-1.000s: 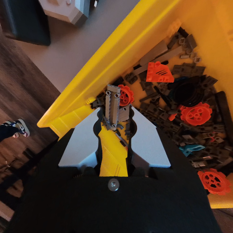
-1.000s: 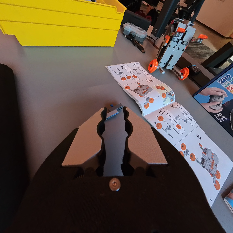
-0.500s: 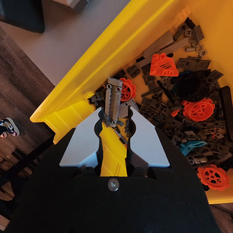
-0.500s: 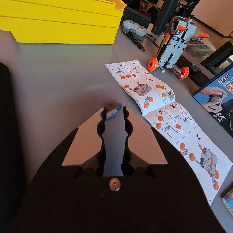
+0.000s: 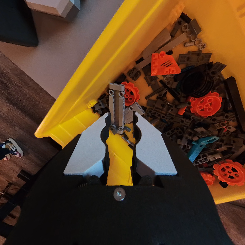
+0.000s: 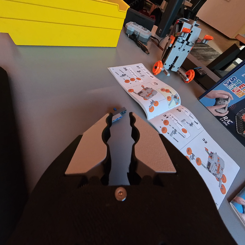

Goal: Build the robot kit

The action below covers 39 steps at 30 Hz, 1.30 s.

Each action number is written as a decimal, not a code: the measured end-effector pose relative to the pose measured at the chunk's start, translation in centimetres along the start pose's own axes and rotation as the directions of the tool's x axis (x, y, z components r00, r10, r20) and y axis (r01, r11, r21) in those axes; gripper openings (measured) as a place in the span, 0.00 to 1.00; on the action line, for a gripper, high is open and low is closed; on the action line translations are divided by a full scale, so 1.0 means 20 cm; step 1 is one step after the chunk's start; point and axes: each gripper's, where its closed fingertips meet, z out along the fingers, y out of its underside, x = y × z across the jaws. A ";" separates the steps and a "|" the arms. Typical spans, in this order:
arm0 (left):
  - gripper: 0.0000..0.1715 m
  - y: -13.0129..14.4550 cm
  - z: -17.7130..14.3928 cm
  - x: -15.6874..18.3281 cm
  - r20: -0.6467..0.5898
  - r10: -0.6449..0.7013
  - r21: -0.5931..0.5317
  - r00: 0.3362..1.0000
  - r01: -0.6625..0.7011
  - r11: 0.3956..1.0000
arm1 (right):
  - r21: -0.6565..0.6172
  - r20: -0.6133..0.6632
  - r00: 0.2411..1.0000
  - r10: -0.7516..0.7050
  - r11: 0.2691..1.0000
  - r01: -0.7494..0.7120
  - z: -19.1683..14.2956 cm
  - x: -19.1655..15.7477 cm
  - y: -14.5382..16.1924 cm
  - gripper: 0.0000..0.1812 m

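In the left wrist view my left gripper is open above a corner of a yellow bin full of building-kit parts. A long light-grey studless beam lies in the bin, its near end between my fingertips, close to the left finger. An orange gear wheel lies just beyond it. In the right wrist view my right gripper is open and empty low over the grey table. A small grey piece with blue pins lies on the table at my left fingertip.
The bin also holds dark grey parts, a black tyre, more orange wheels and a teal piece. On the table are an open instruction booklet, a grey-and-orange model, a blue box, a grey battery unit and yellow bins. Tip to tip, the grippers are about 40 cm apart. The grey battery unit is closer to my left gripper, around 15 cm from its tips; the right tips are 40 cm off.
The left gripper has drifted slightly over the bin corner, staying open around the grey beam. The right gripper has pulled back slightly from the small grey piece, its opening unchanged.
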 end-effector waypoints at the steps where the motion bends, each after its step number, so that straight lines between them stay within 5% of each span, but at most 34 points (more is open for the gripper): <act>1: 0.18 0.00 -0.01 0.00 -0.012 0.001 0.007 1.000 -0.001 1.000 | -0.002 0.001 1.000 -0.001 1.000 0.001 0.00 0.00 0.00 0.14; 10: 0.15 0.13 -0.08 0.15 -0.126 0.062 -0.070 0.990 -0.071 0.995 | 0.001 0.010 1.000 -0.010 1.000 0.010 0.00 -0.02 -0.01 0.14; 16: 0.15 0.03 -0.08 0.22 -0.229 0.058 0.003 0.972 -0.059 0.998 | -0.025 0.013 1.000 0.002 1.000 -0.001 0.01 -0.01 0.02 0.14; 19: 0.14 0.10 -0.03 0.20 -0.209 0.035 -0.106 0.977 -0.058 0.993 | -0.032 0.007 1.000 0.006 0.999 -0.006 0.01 -0.01 0.04 0.14; 22: 0.12 0.20 0.00 0.20 -0.207 -0.110 -0.252 0.972 0.055 0.966 | -0.037 0.006 1.000 0.019 0.999 -0.019 0.02 0.00 0.04 0.14; 24: 0.08 0.24 0.01 0.12 -0.060 -0.216 -0.306 0.974 0.188 0.933 | -0.037 0.007 1.000 0.022 0.999 -0.021 0.02 0.01 0.04 0.14; 28: 0.15 0.17 0.01 0.10 0.001 -0.516 -0.186 0.857 0.507 0.842 | -0.052 0.013 1.000 0.012 0.999 -0.011 0.03 0.00 0.06 0.14; 33: 0.27 0.25 0.03 0.09 0.098 -0.524 -0.235 0.846 0.531 0.814 | -0.062 0.017 1.000 0.006 0.998 -0.005 0.04 -0.01 0.06 0.14; 39: 0.37 0.24 0.05 0.15 -0.018 -0.629 -0.245 0.777 0.606 0.756 | -0.058 0.016 1.000 0.010 0.998 -0.009 0.03 0.00 0.06 0.14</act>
